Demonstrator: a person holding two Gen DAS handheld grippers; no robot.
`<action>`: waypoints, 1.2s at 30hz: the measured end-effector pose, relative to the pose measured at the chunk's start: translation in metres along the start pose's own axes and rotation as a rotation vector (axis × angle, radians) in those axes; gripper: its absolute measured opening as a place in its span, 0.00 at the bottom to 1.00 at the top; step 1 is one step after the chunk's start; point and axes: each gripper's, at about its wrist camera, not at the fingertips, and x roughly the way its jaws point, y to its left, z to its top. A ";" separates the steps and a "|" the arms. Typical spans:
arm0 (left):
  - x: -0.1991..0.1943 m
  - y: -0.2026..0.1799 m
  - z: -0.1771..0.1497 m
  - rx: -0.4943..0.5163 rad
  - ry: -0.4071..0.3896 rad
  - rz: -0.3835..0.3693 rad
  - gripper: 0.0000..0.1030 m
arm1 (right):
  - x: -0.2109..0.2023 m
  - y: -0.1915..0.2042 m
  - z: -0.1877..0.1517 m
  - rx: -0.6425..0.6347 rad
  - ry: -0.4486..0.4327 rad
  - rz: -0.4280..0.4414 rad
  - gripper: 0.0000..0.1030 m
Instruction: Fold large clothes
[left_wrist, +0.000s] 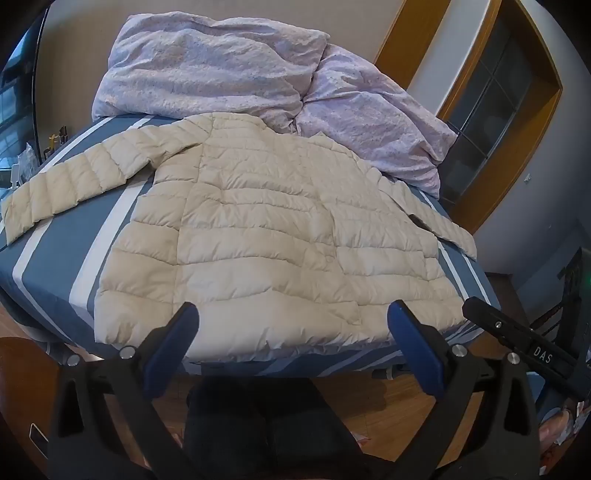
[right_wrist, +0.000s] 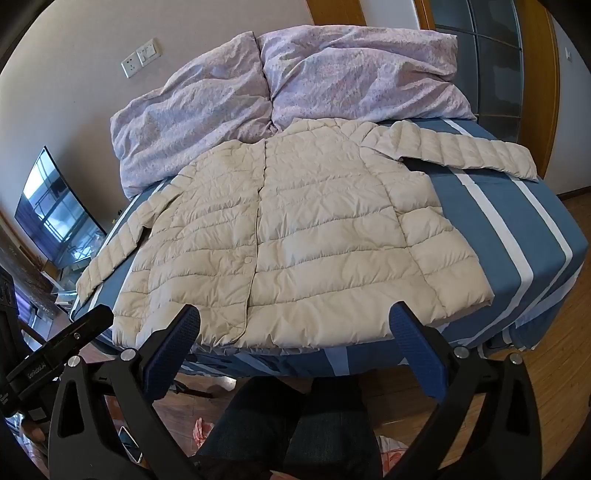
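Note:
A cream quilted puffer jacket (left_wrist: 258, 229) lies flat, front up, on a bed with a blue and white striped sheet (left_wrist: 85, 221). Both sleeves are spread outward. In the right wrist view the jacket (right_wrist: 295, 236) fills the middle, its hem at the near bed edge. My left gripper (left_wrist: 293, 314) hovers just above the hem, jaws wide open, nothing between the blue pads. My right gripper (right_wrist: 295, 314) hangs likewise over the hem, open and empty. Each gripper shows at the edge of the other's view.
A crumpled lilac duvet (left_wrist: 258, 74) is piled at the head of the bed. A person's dark trousers (right_wrist: 295, 424) stand at the foot. Wooden floor (right_wrist: 554, 369) surrounds the bed, with a phone (right_wrist: 131, 443) lying on it. A screen (right_wrist: 55, 210) stands left.

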 end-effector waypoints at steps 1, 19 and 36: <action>0.000 0.000 0.000 0.000 0.001 0.000 0.98 | 0.000 0.000 0.000 0.001 0.001 0.001 0.99; 0.000 0.000 0.000 -0.002 0.004 0.000 0.98 | 0.001 0.000 -0.001 0.004 0.004 0.003 0.99; 0.000 0.000 0.000 -0.004 0.003 -0.003 0.98 | 0.001 0.000 -0.002 0.003 0.003 0.002 0.99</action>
